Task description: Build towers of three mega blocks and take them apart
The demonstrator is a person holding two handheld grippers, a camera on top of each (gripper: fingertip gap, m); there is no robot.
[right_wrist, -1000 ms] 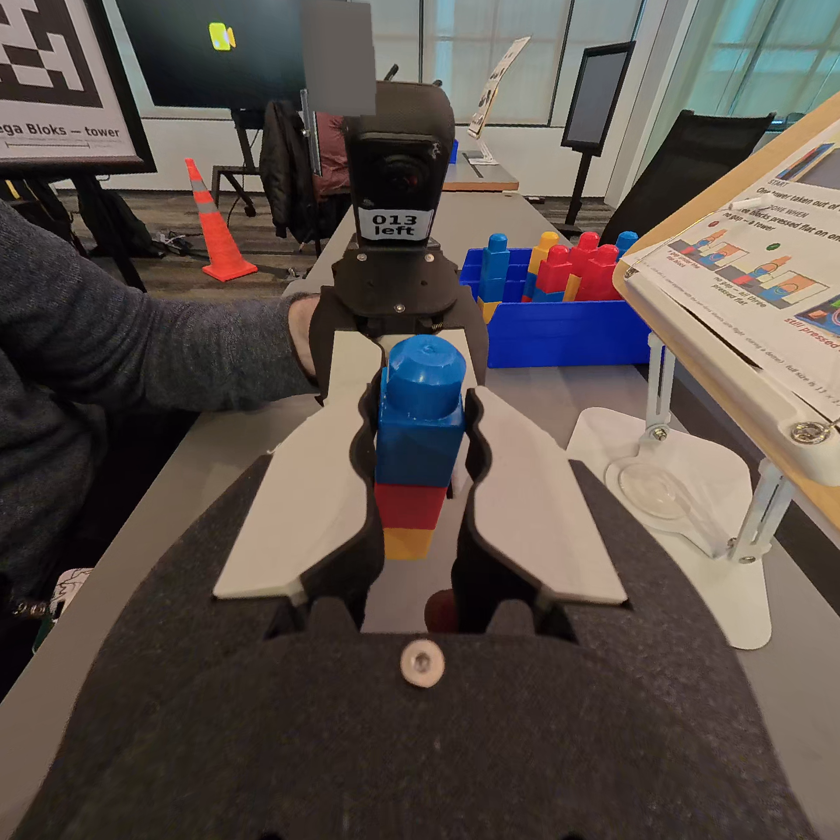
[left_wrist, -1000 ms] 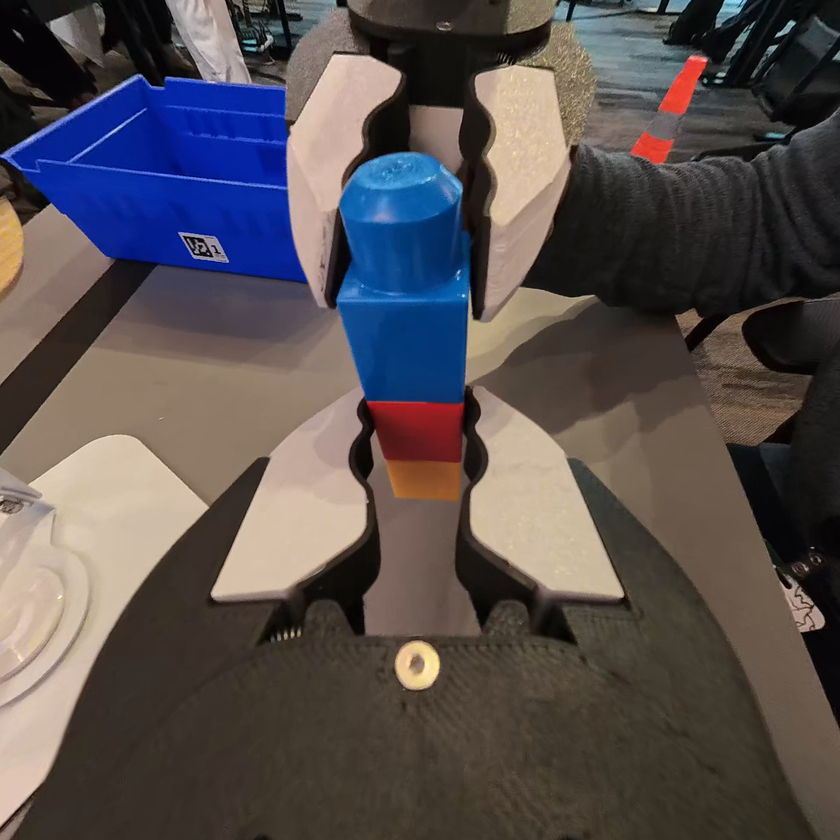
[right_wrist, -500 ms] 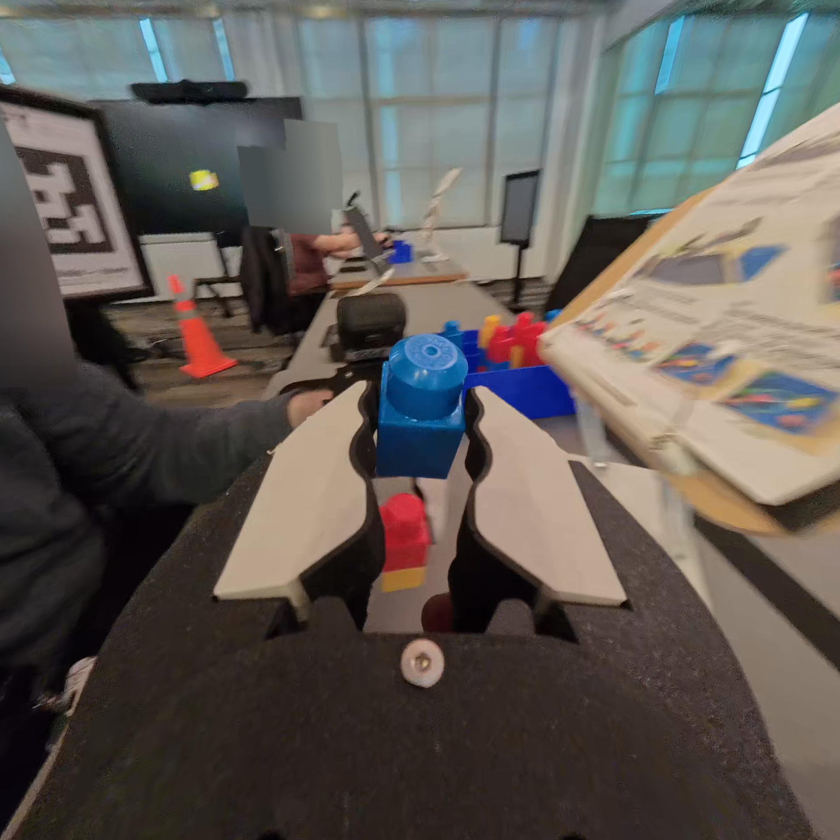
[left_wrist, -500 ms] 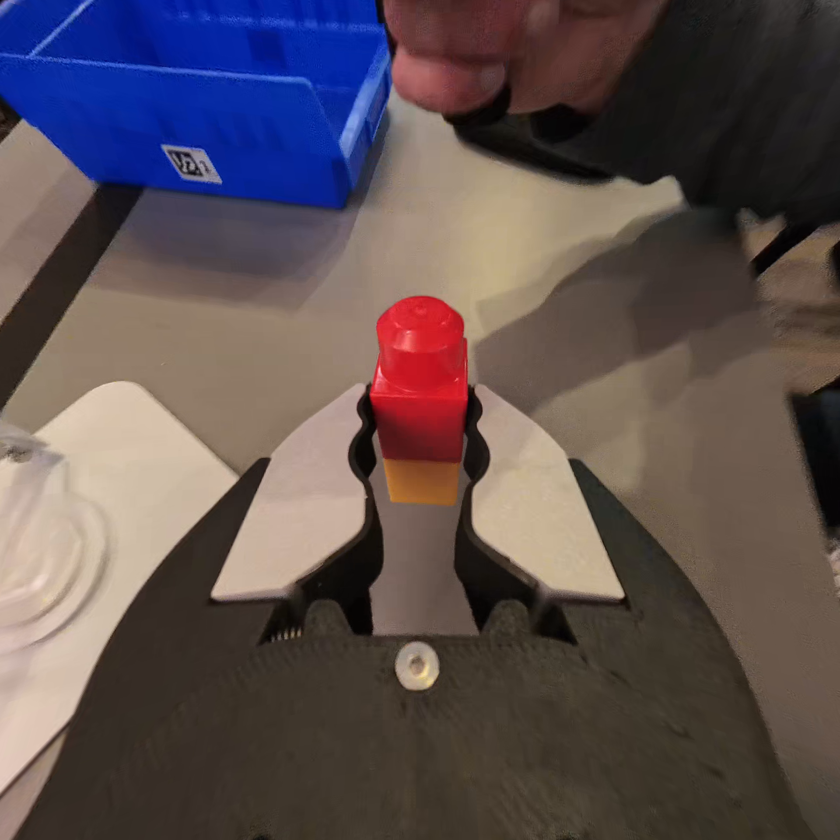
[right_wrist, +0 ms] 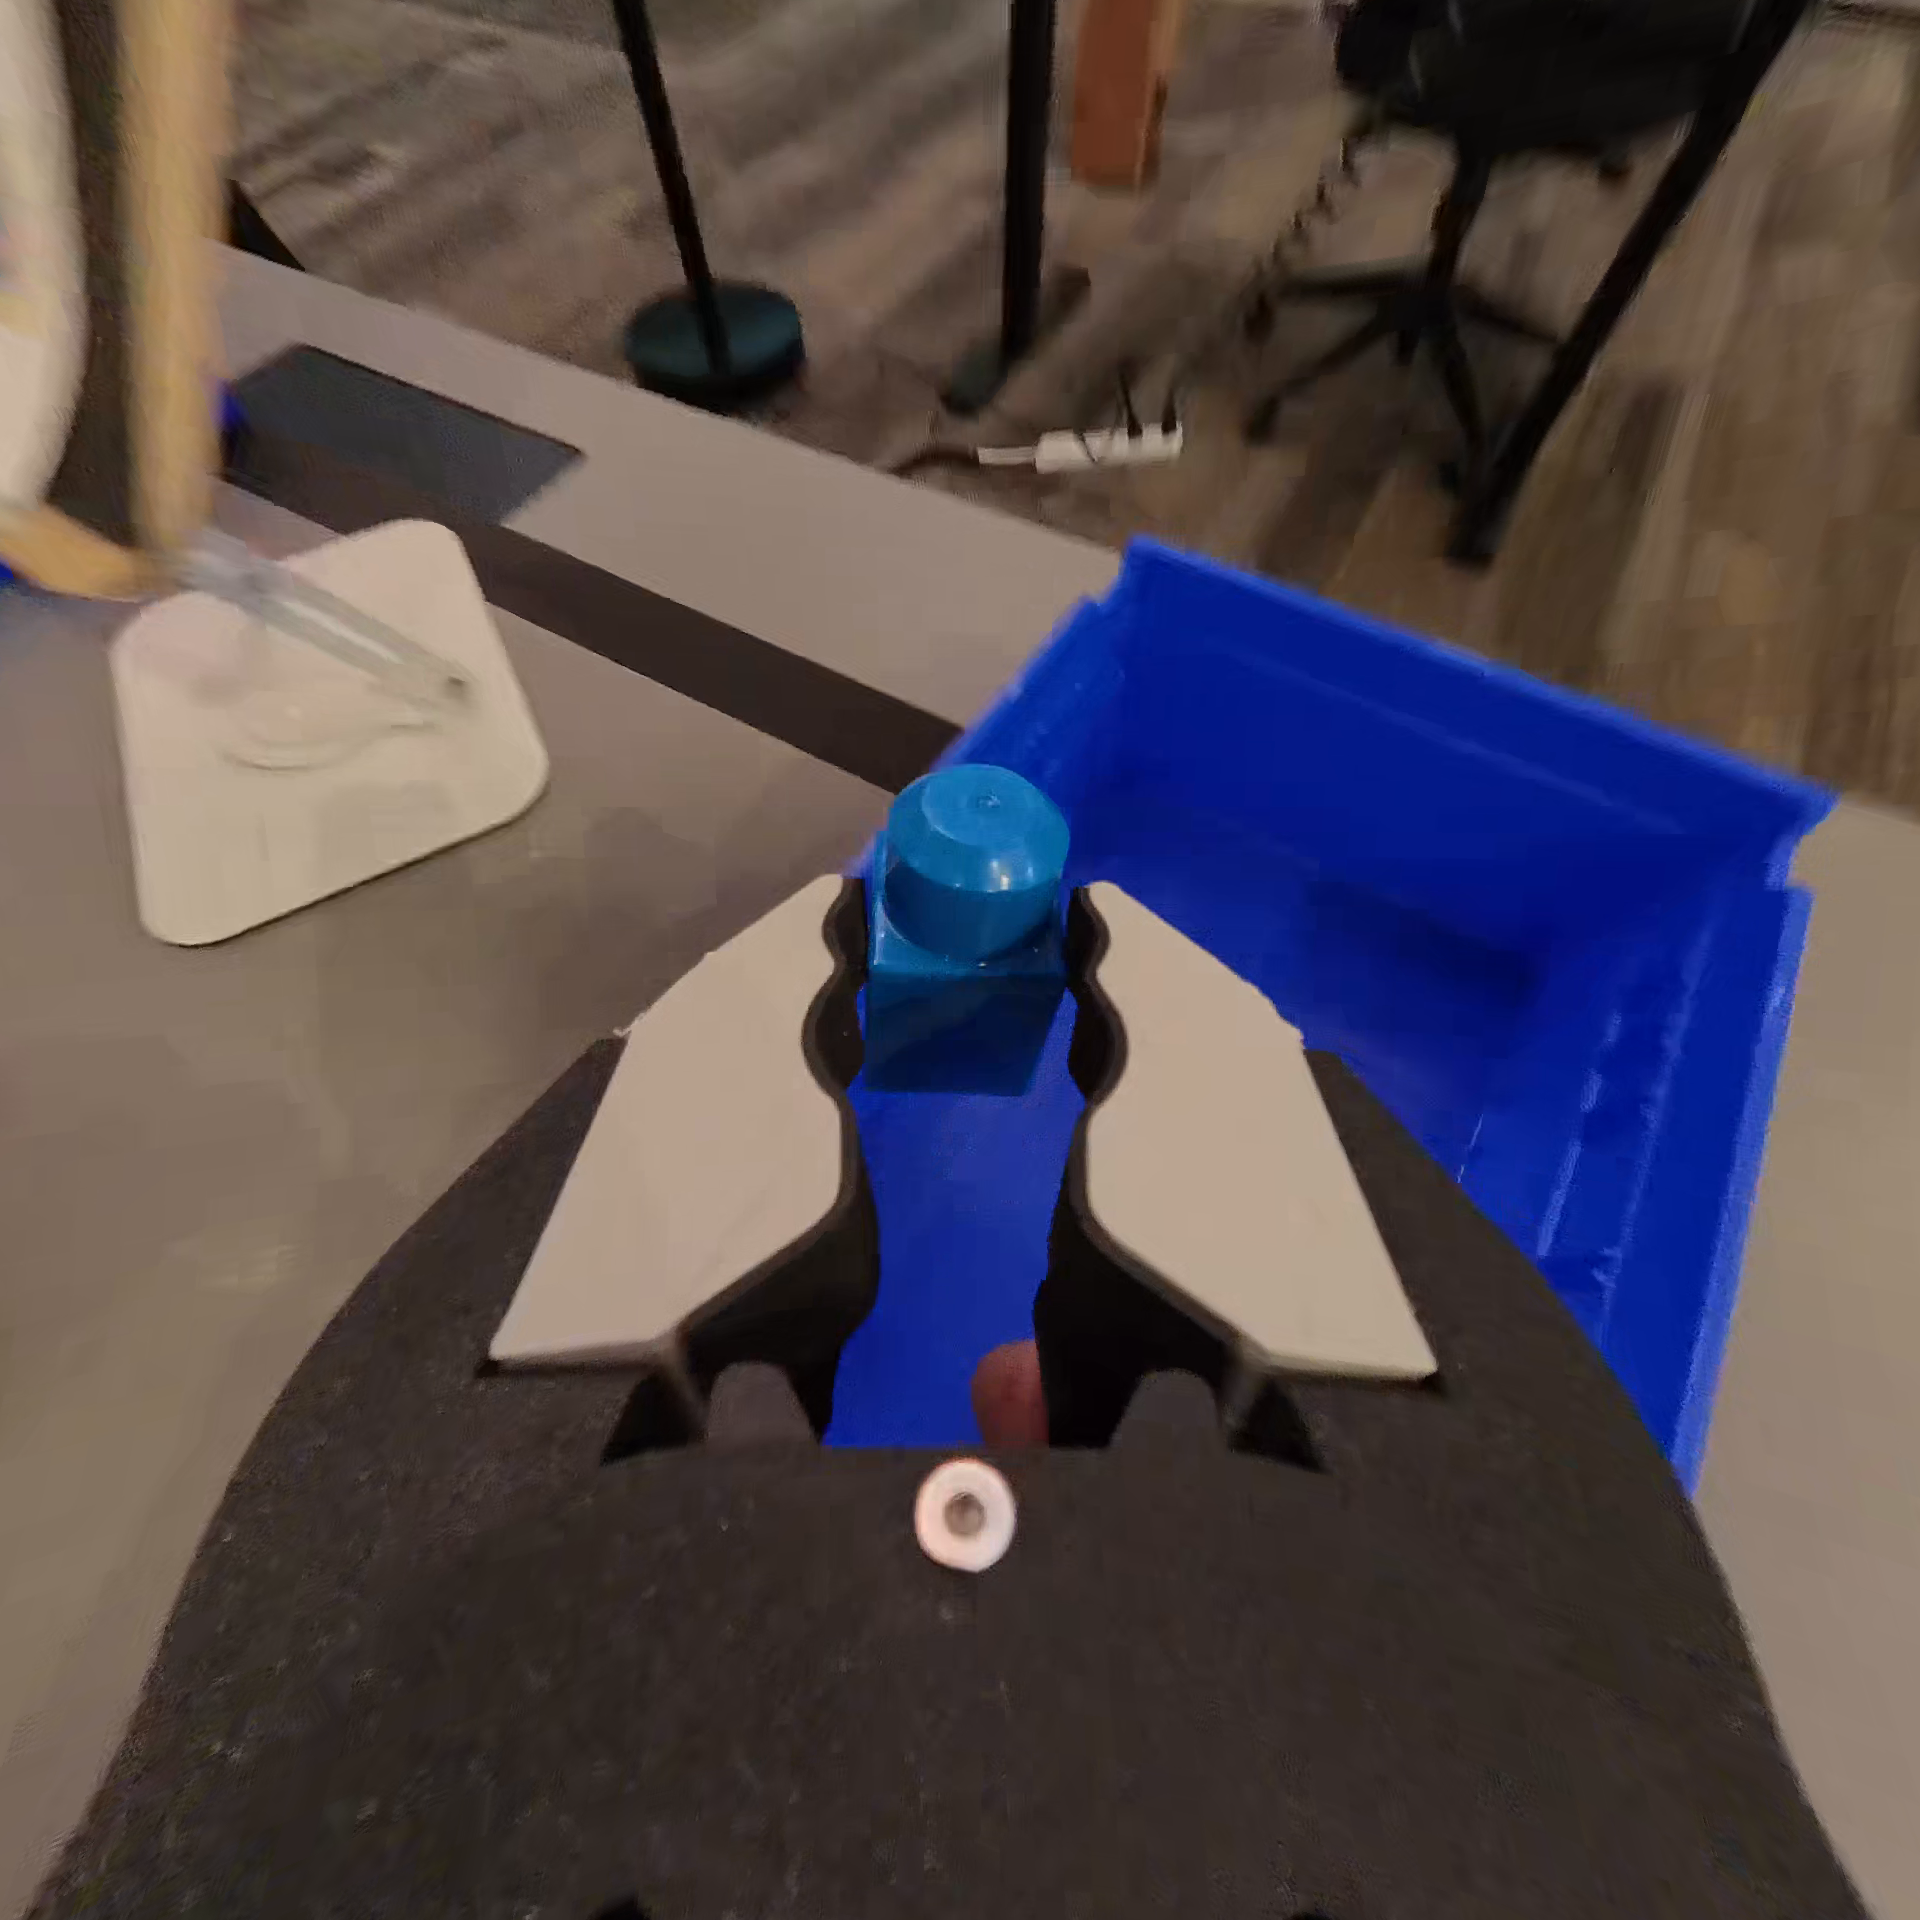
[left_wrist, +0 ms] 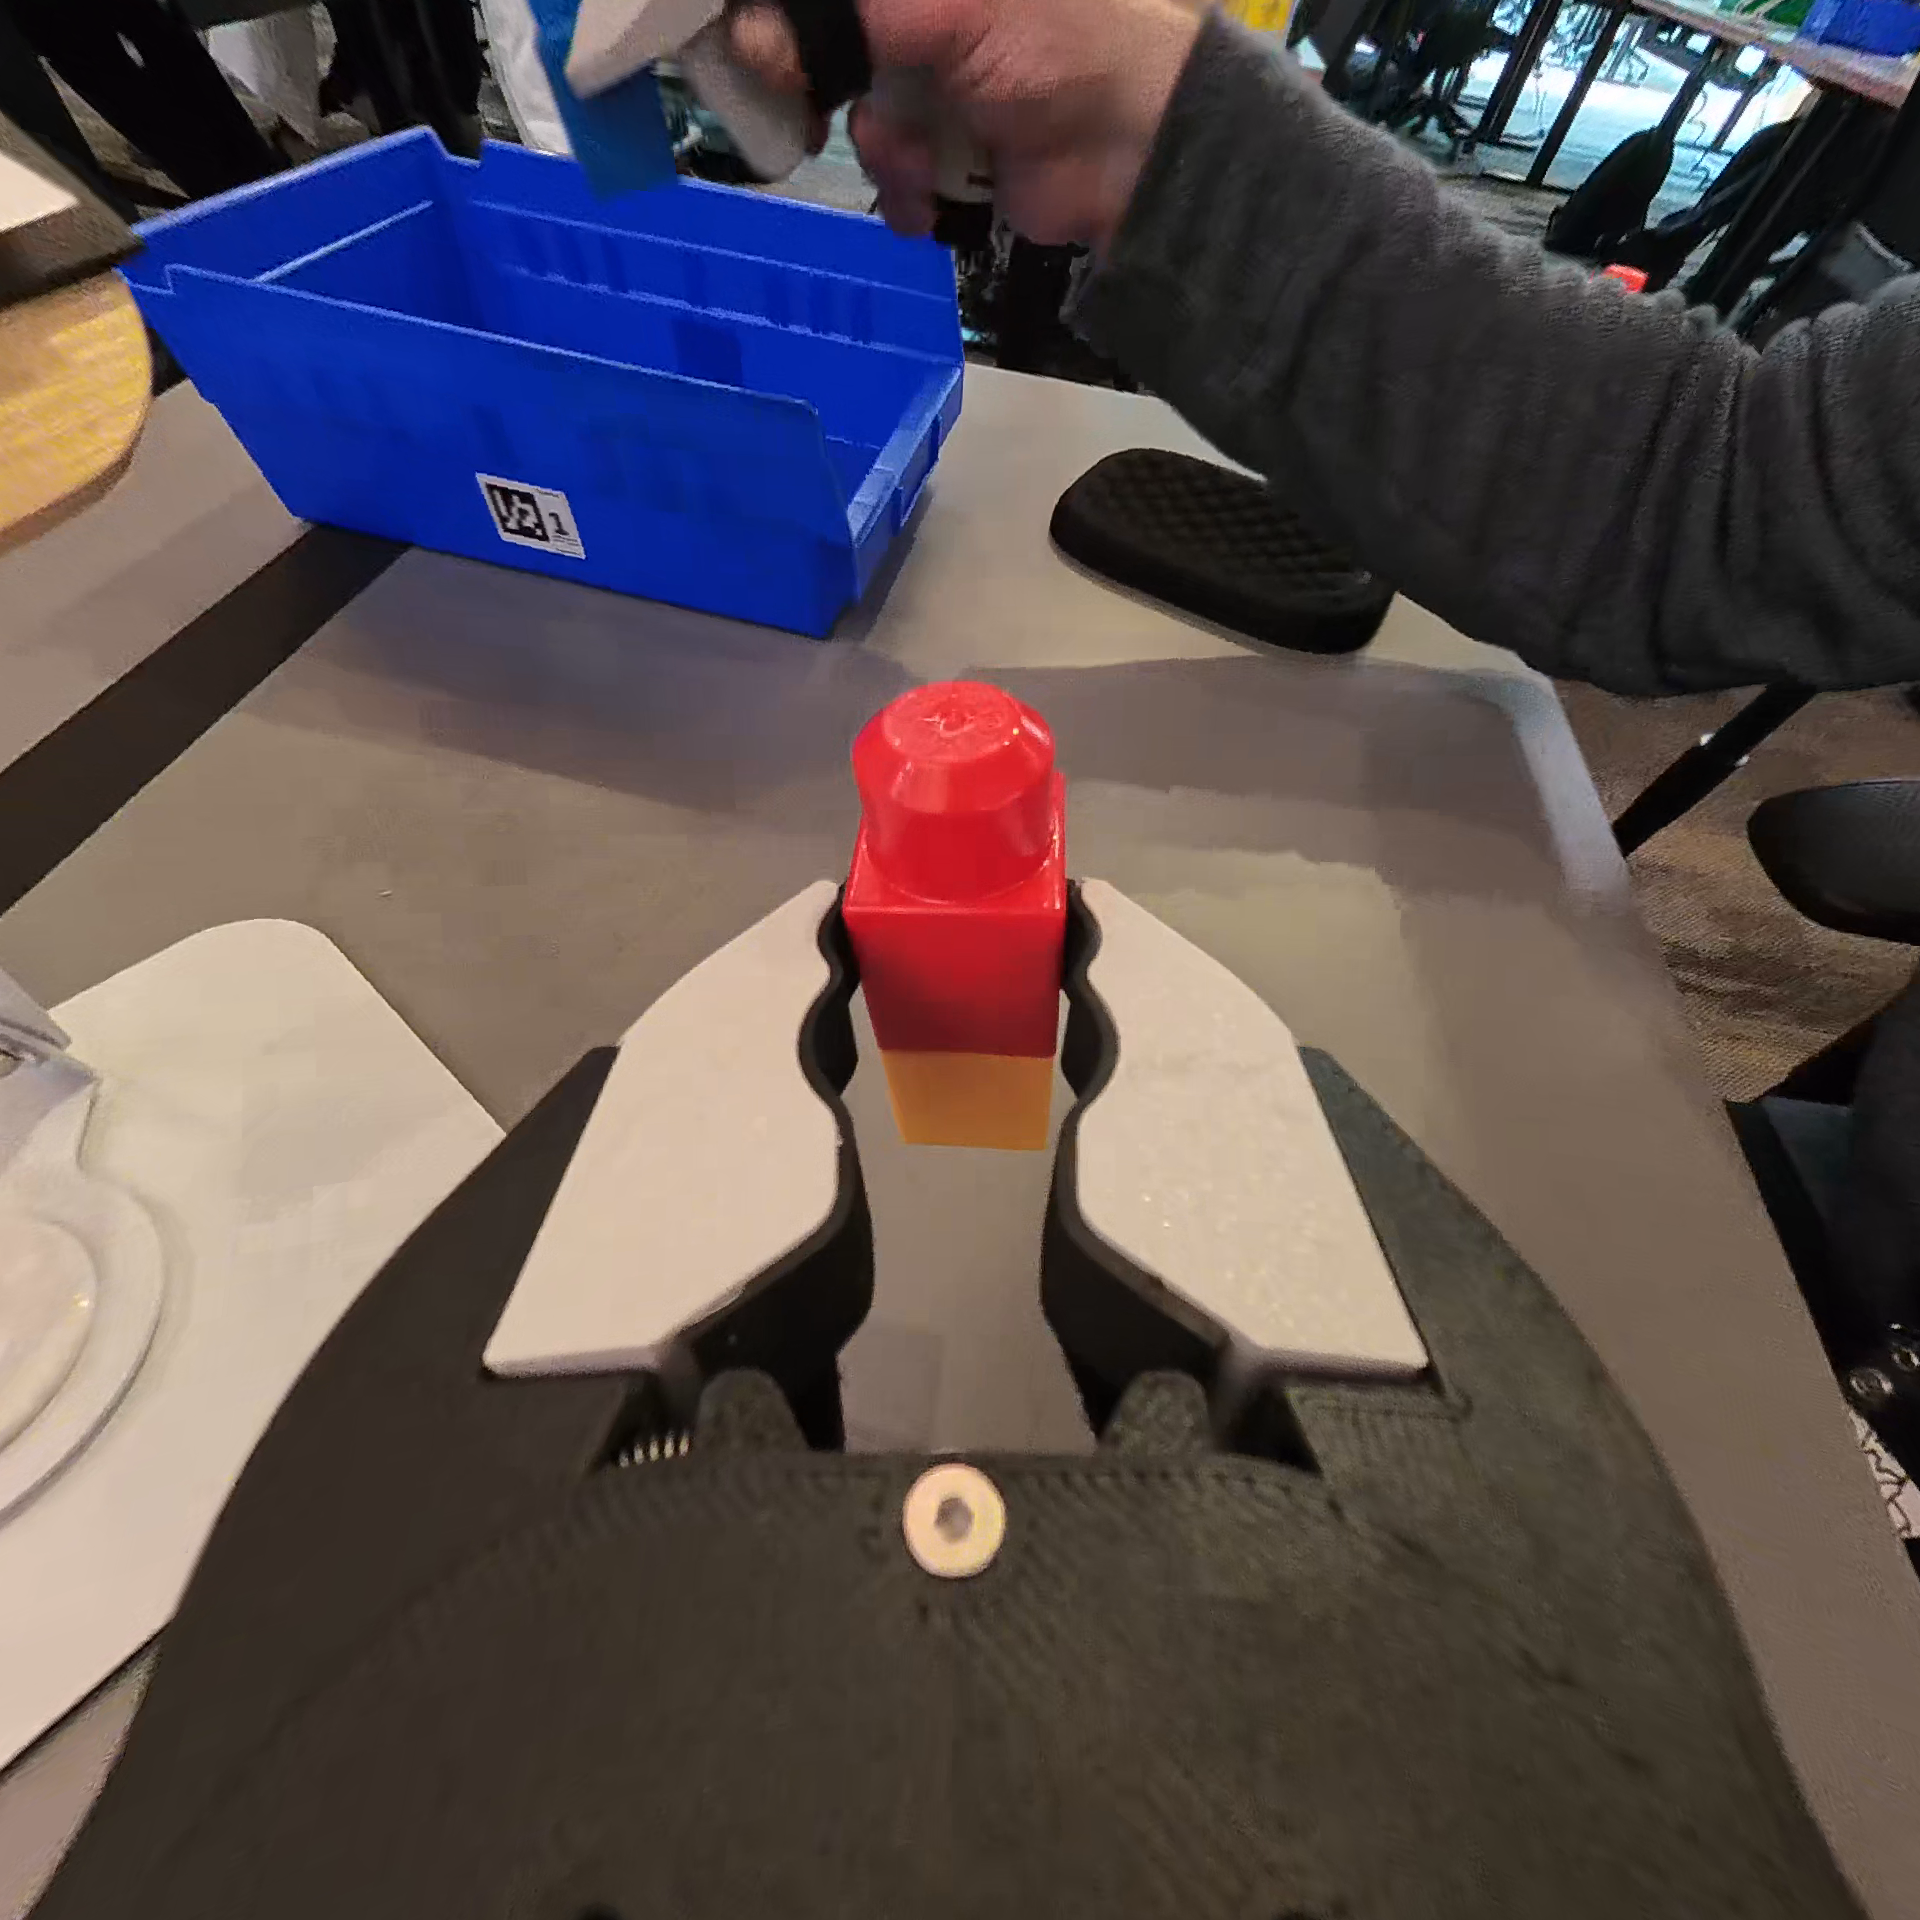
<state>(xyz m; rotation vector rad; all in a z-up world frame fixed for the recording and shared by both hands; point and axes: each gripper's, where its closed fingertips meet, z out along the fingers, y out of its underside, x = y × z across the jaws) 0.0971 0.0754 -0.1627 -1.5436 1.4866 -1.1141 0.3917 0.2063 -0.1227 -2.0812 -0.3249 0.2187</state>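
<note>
Left wrist view shows the left tongs (left_wrist: 956, 971) clamped on a red block (left_wrist: 954, 914) that sits pressed onto an orange block (left_wrist: 968, 1099), the pair upright over the grey worktop (left_wrist: 540, 790) not far from its right edge. Beyond them a blue bin (left_wrist: 582, 416) stands toward the far left corner of the worktop, with a black pad (left_wrist: 1216, 545) just beside it. Above the bin, a hand (left_wrist: 997, 104) in a grey sleeve holds the other tool. Right wrist view has the right tongs (right_wrist: 961, 966) gripping a blue block (right_wrist: 961, 956) by its sides, stud up, hanging over the open bin's near wall. A white stand base (right_wrist: 312, 727) rests on the worktop to the left, well apart from the bin
</note>
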